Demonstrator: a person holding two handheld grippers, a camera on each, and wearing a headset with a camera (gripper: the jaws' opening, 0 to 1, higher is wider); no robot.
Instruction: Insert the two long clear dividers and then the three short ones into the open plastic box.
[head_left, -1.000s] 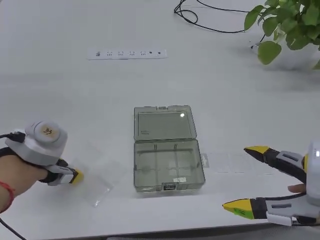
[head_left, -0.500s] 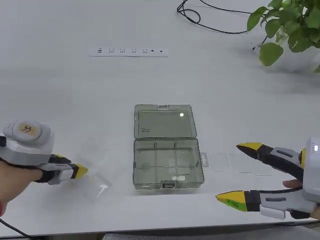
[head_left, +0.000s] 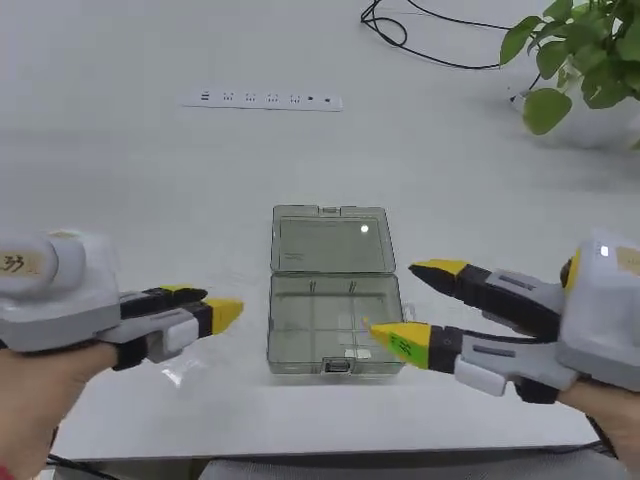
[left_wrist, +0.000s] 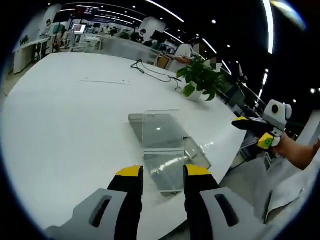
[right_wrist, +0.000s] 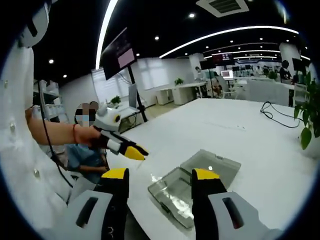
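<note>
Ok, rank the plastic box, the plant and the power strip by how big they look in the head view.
1. plastic box
2. plant, cut off by the frame and farther away, so unsure
3. power strip, thin and far

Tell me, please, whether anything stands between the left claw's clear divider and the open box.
Nothing visible lies between divider and box; the open right claw hangs at the box's right edge, possibly crowding it.

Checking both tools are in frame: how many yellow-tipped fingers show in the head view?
4. Two on the left gripper, left of the open box; two on the right gripper, right of it, the lower overlapping its front corner. None seems hidden.
</note>
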